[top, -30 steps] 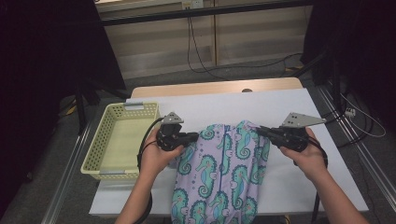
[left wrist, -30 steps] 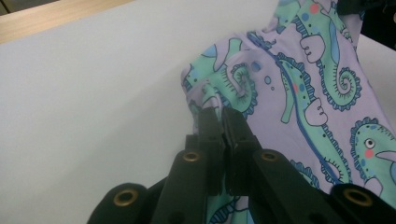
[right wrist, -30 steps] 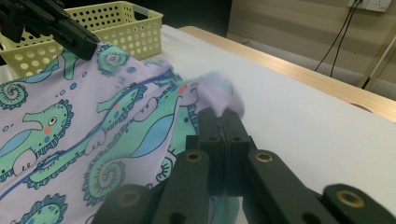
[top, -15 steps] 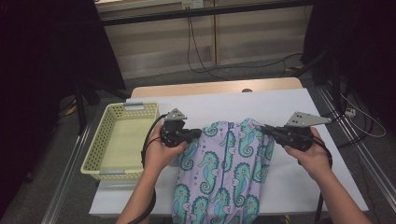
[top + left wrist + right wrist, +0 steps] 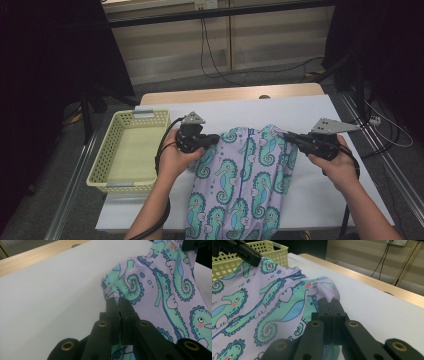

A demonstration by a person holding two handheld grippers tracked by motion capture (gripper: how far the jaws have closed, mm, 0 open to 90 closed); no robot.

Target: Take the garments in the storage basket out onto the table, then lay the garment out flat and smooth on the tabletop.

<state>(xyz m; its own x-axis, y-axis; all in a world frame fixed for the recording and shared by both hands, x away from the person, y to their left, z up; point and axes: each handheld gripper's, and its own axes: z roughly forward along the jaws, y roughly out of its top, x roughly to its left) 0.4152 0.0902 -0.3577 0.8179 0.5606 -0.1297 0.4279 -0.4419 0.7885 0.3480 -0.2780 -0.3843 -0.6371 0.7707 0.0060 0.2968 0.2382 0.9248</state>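
A lilac cloth (image 5: 240, 175) printed with green seahorses lies on the white table (image 5: 280, 107) and hangs over the near edge. My left gripper (image 5: 216, 138) is shut on the cloth's far left corner (image 5: 113, 291). My right gripper (image 5: 290, 137) is shut on the far right corner (image 5: 324, 290). Both corners are held a little above the table, with the far hem stretched between them. In the right gripper view the left gripper (image 5: 249, 255) shows at the upper left, pinching the cloth (image 5: 262, 302).
A yellow perforated basket (image 5: 112, 165) stands at the table's left edge, empty. A wooden strip (image 5: 230, 94) runs along the far edge of the table. Cables (image 5: 210, 55) lie on the floor beyond.
Both grippers have drawn the cloth's far edge toward the person and slightly lower; the cloth hangs further over the near edge. The grips are unchanged.
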